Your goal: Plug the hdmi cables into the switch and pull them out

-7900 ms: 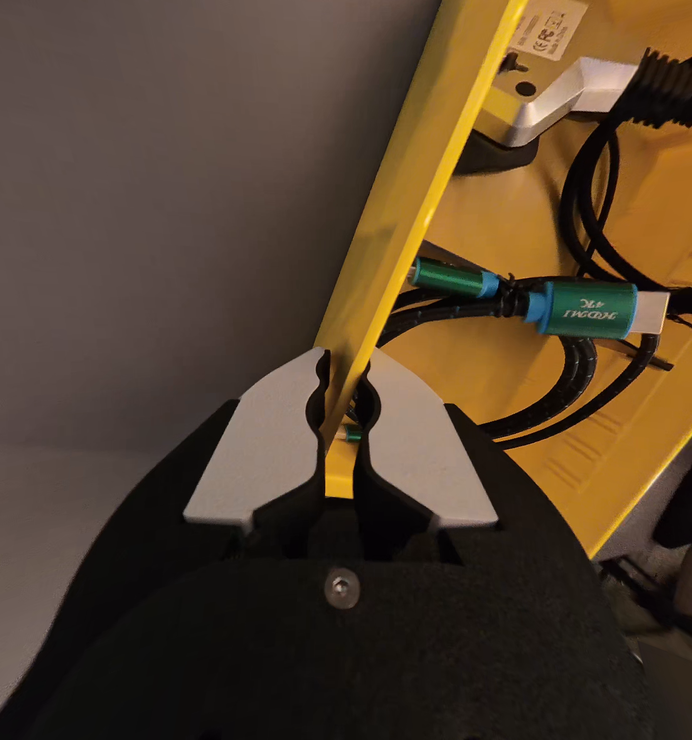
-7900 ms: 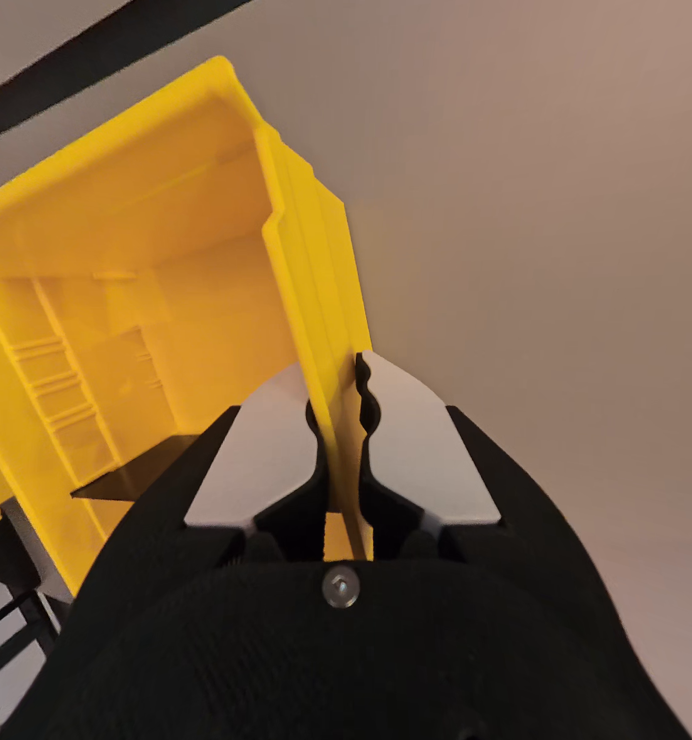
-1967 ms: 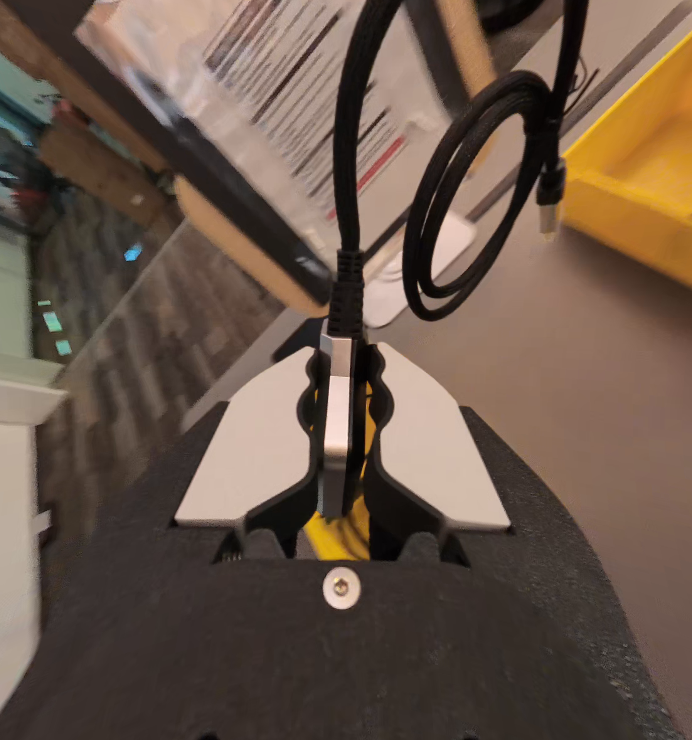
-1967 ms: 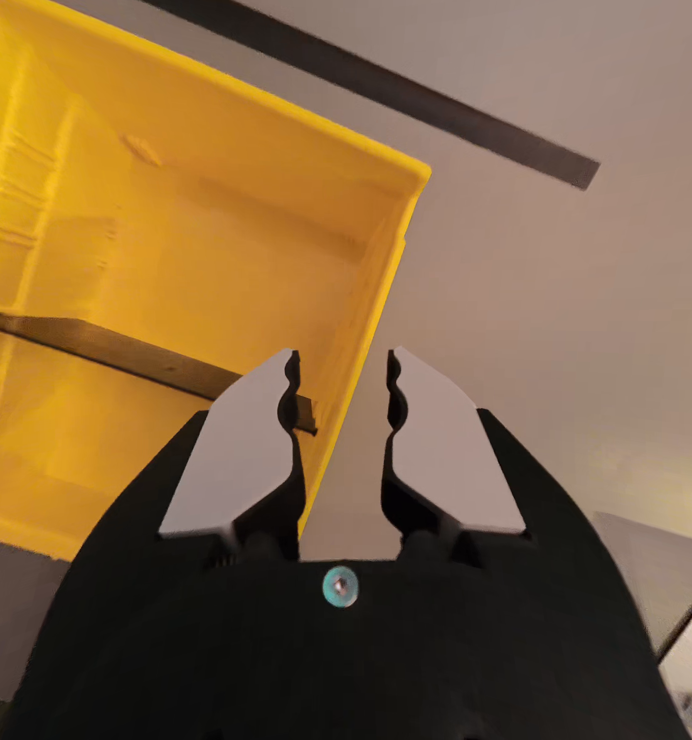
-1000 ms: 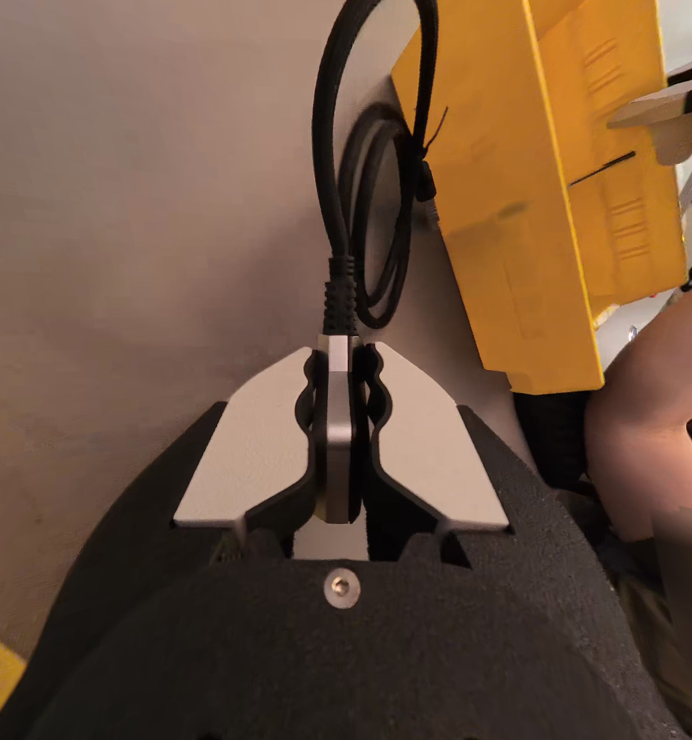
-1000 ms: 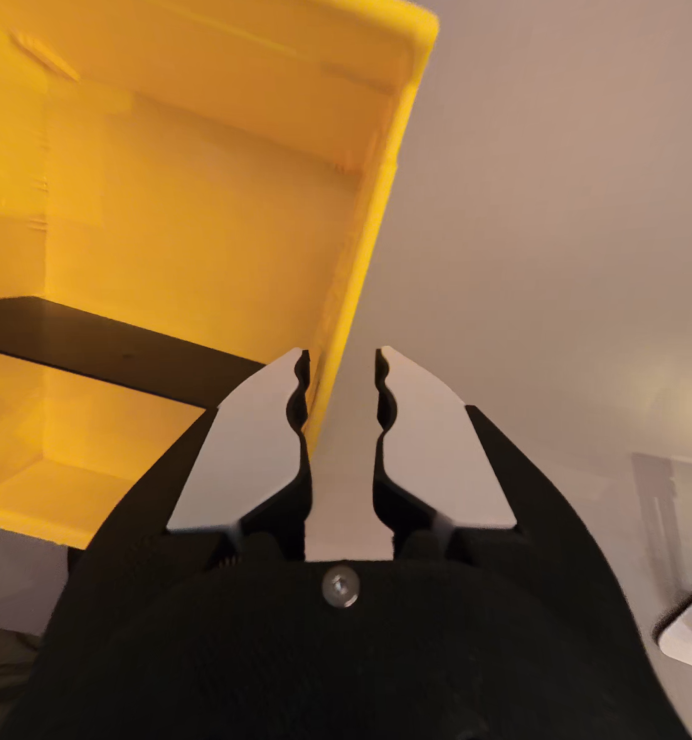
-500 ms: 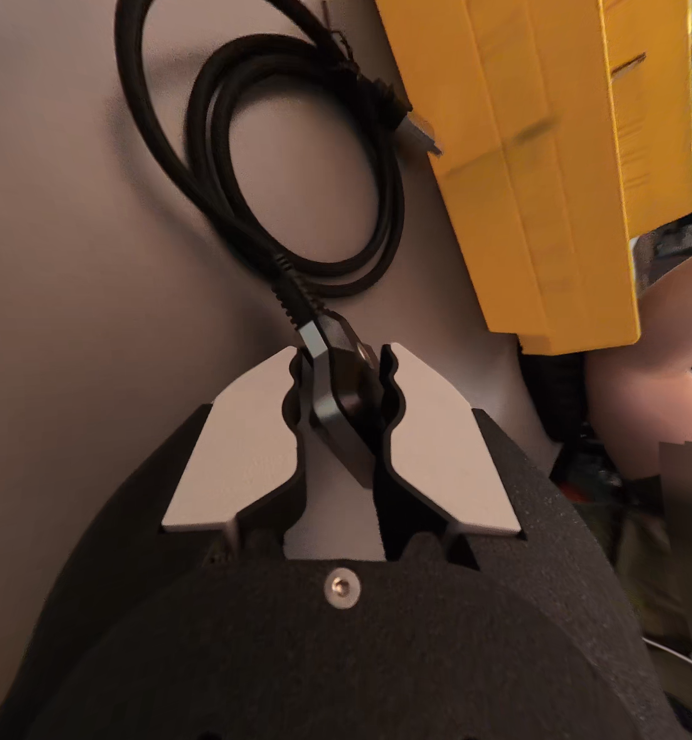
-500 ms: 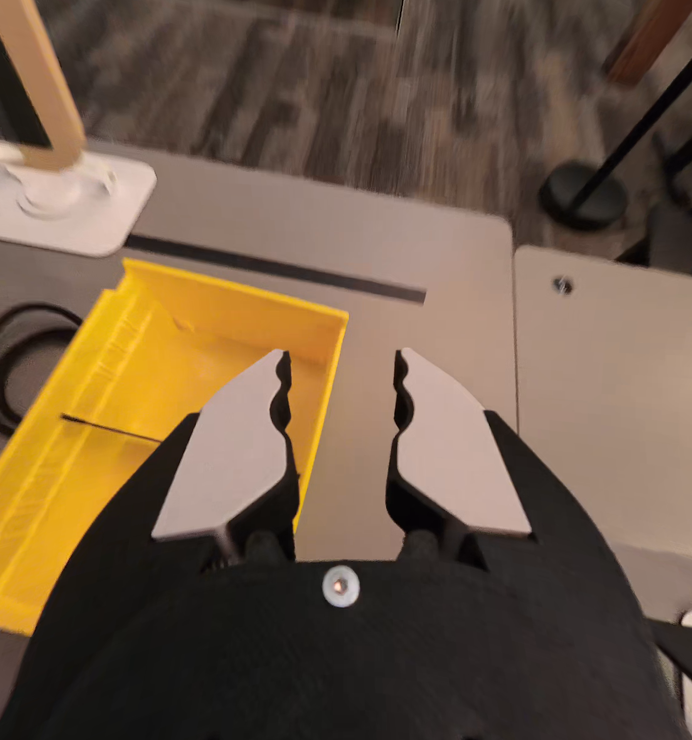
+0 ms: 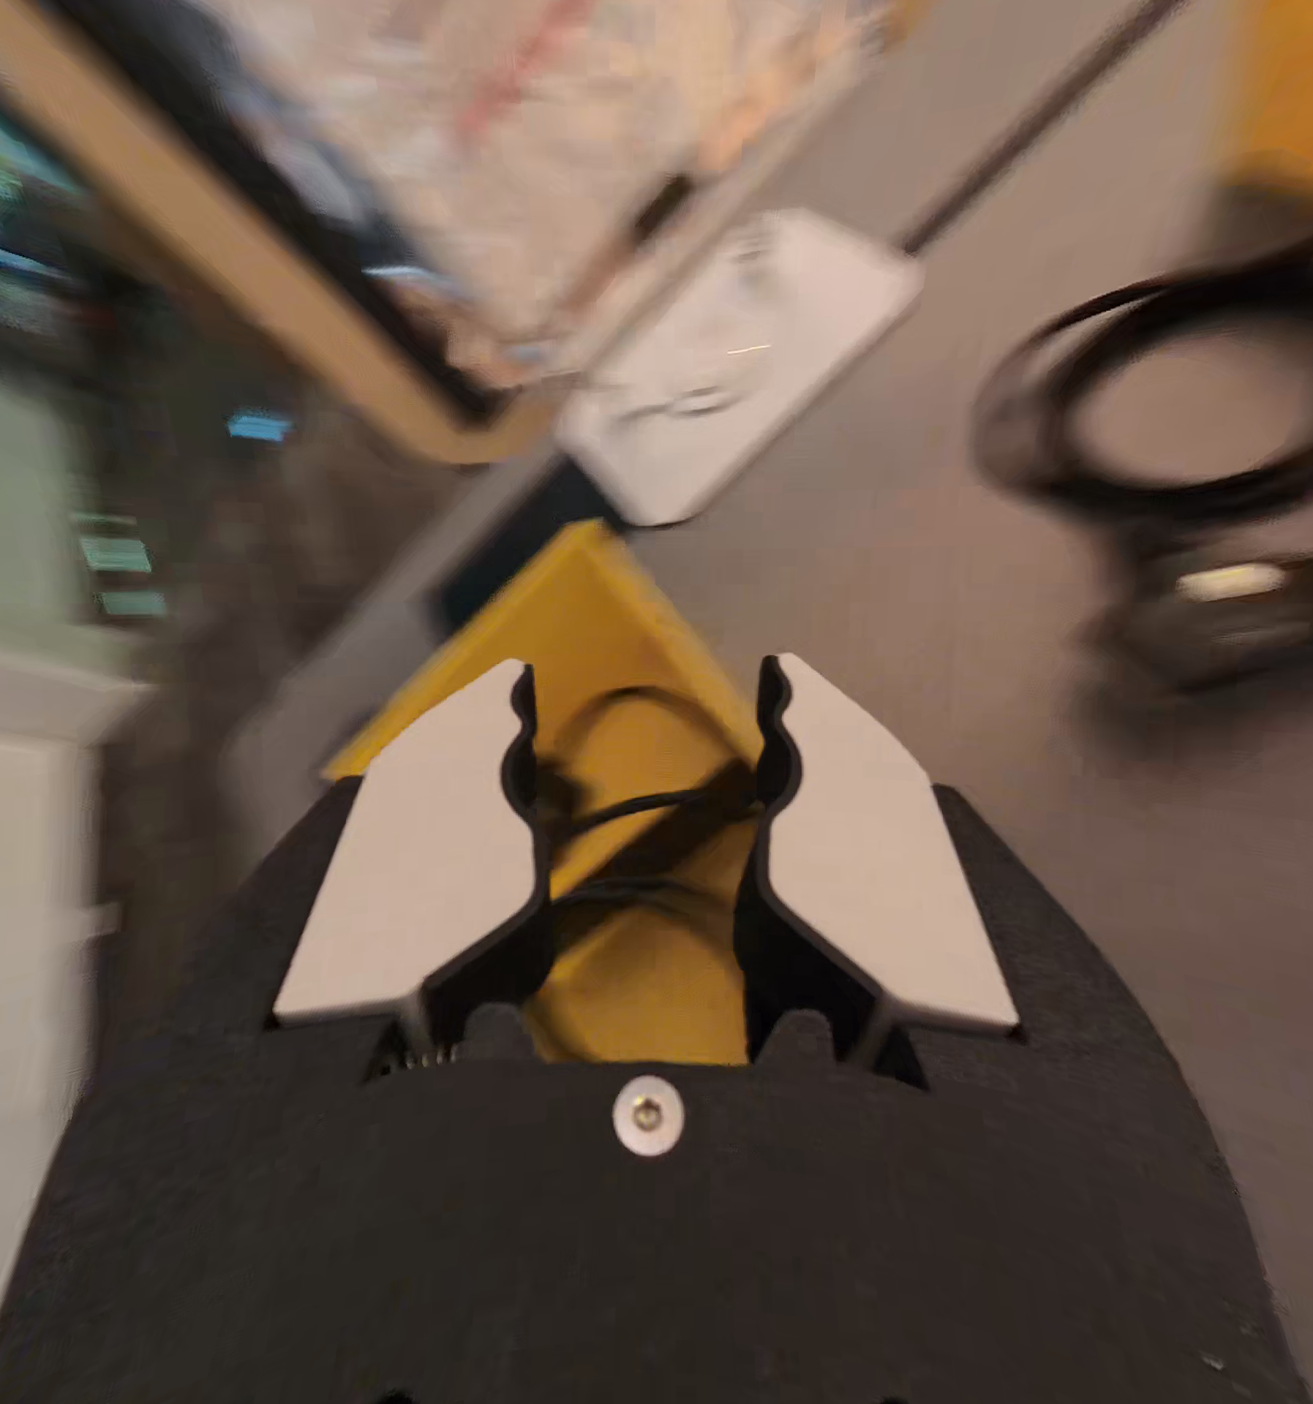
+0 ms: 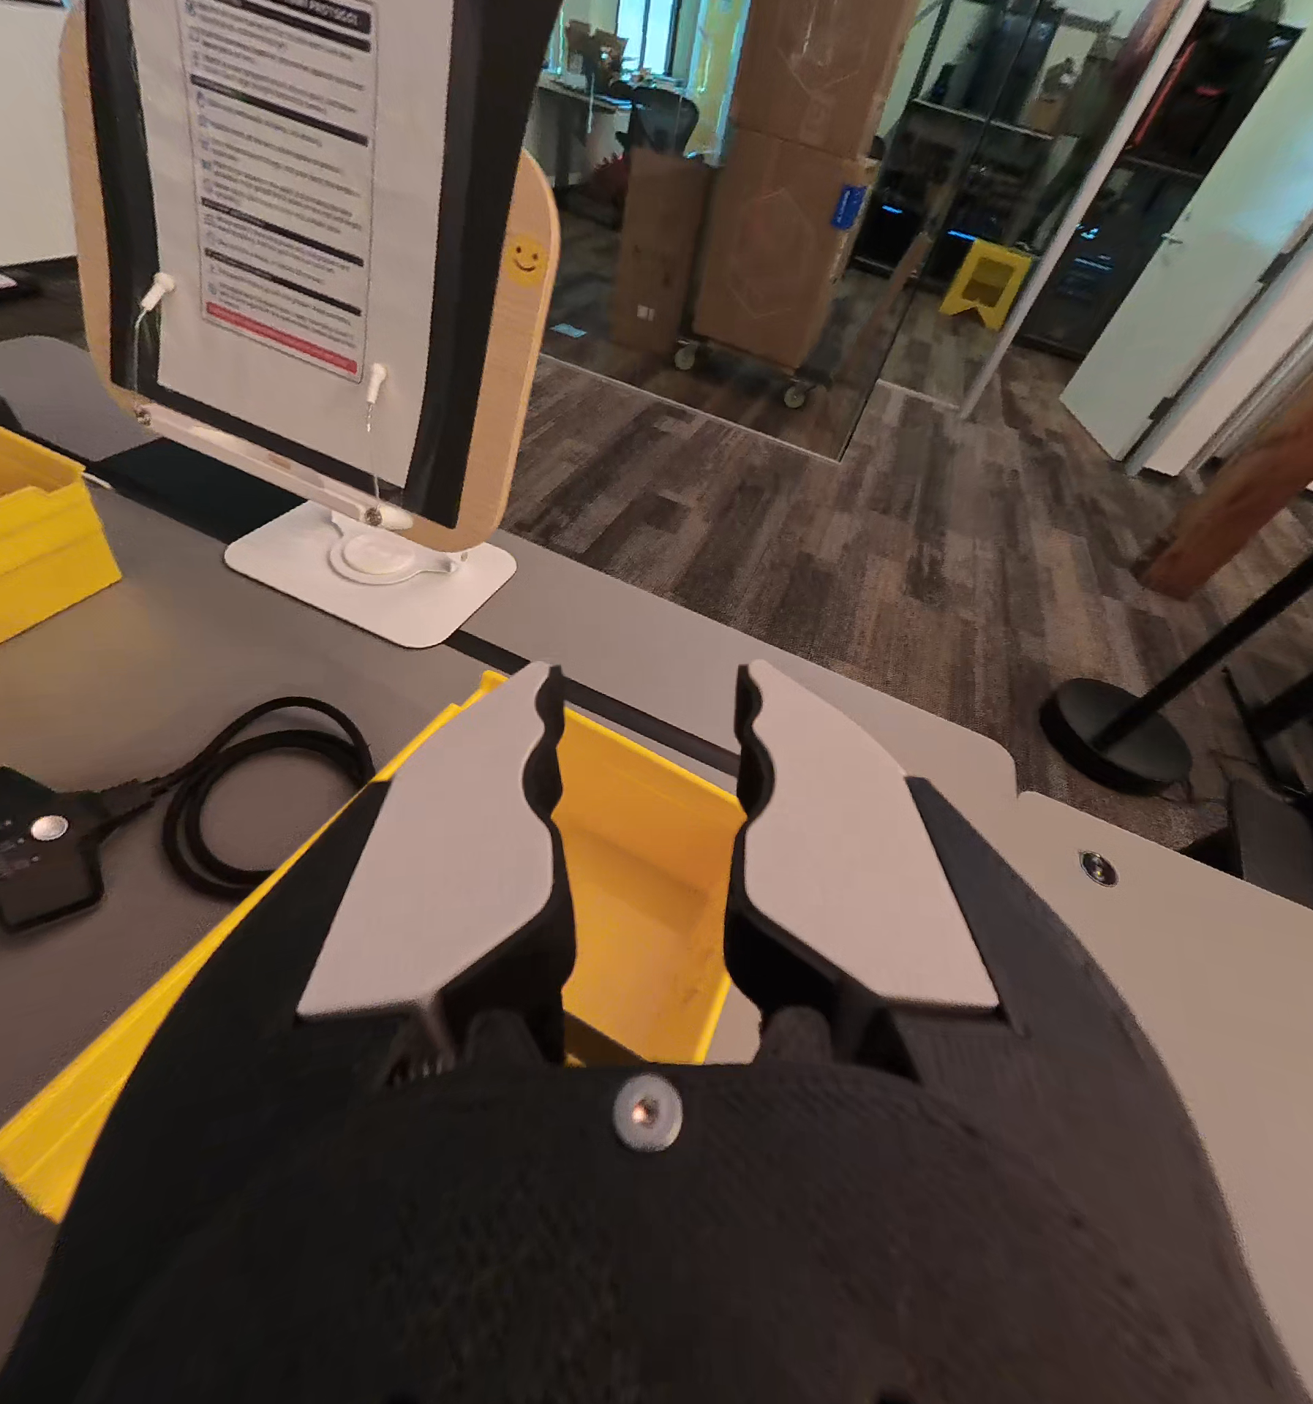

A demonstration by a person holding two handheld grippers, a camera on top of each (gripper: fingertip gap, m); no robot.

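Switch (image 10: 26,855) lies left of both grippers' empty, parted jaws.

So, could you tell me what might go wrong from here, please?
1. The left gripper is open above the yellow bin of thin black cables; a grab could snag several.
2. The left wrist view is blurred, so aiming is uncertain.
3. The switch lies loose and could slide.

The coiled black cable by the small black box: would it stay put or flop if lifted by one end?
The cable would likely flop and uncoil, since its loops lie loose. Its end seems attached to the black box, which would probably drag along.
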